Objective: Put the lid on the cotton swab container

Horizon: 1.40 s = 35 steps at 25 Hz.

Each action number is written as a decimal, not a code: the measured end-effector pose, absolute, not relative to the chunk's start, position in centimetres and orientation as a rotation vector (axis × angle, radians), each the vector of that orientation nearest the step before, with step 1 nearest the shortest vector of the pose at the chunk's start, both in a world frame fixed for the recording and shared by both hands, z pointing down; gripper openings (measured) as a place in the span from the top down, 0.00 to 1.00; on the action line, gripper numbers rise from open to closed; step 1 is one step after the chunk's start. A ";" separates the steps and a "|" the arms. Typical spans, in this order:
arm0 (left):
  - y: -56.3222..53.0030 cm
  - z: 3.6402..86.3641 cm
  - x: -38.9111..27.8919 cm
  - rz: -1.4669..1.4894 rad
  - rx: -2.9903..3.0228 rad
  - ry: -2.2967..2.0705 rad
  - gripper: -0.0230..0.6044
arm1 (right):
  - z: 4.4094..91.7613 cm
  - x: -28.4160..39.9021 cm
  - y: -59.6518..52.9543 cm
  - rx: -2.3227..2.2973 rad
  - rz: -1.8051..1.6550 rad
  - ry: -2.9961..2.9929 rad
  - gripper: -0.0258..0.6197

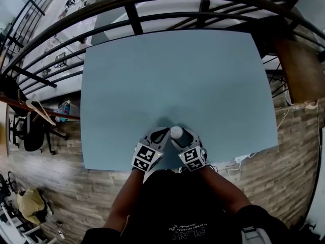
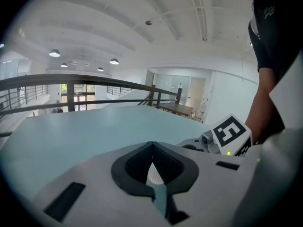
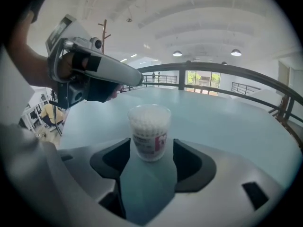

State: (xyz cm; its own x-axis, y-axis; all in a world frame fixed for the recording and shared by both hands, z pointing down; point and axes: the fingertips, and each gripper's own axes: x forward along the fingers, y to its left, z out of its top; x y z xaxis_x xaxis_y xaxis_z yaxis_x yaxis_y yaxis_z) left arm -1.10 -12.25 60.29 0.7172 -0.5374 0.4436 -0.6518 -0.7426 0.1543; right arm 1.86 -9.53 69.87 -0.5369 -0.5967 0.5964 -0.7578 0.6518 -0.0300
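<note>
Teal table carries the cotton swab container; lid perhaps on, unclear.

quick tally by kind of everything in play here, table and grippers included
Clear round plastic cotton swab container, full of white swabs: 1
White handheld two-jaw grippers, left gripper and right gripper: 2
Pale blue table top: 1
Total: 4

It looked like an open office loft: a black railing ran beyond the blue table, and office chairs stood left of it on wood flooring.
</note>
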 end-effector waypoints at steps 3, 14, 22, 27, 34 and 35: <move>-12.2 60.1 -2.0 0.559 2.632 -0.965 0.95 | 68.6 2.2 -9.1 1.039 0.371 -2.339 0.53; -12.6 57.7 -3.0 0.458 2.600 -1.073 0.95 | 58.5 4.0 -7.9 1.121 0.278 -2.460 0.55; -13.0 54.6 -3.4 0.285 2.573 -1.121 0.95 | 52.6 4.5 -11.5 1.308 0.187 -2.530 0.86; -13.1 51.8 -4.2 0.277 2.590 -1.189 0.95 | 49.9 3.6 -12.9 1.332 0.152 -2.564 0.93; -12.9 48.6 -5.4 0.198 2.581 -1.221 0.95 | 48.0 3.5 -14.3 1.359 0.089 -2.564 0.93; -12.9 48.5 -5.5 0.196 2.578 -1.223 0.95 | 47.9 3.4 -14.5 1.363 0.085 -2.565 0.93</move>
State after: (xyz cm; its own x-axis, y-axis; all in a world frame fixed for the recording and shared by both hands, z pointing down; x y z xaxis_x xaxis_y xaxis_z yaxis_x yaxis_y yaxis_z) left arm -5.47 -12.94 48.51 0.6326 -0.7365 0.2396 -0.7745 -0.6025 0.1930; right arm 3.41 -14.52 47.86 -0.5385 -0.8097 0.2334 -0.8234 0.5644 0.0584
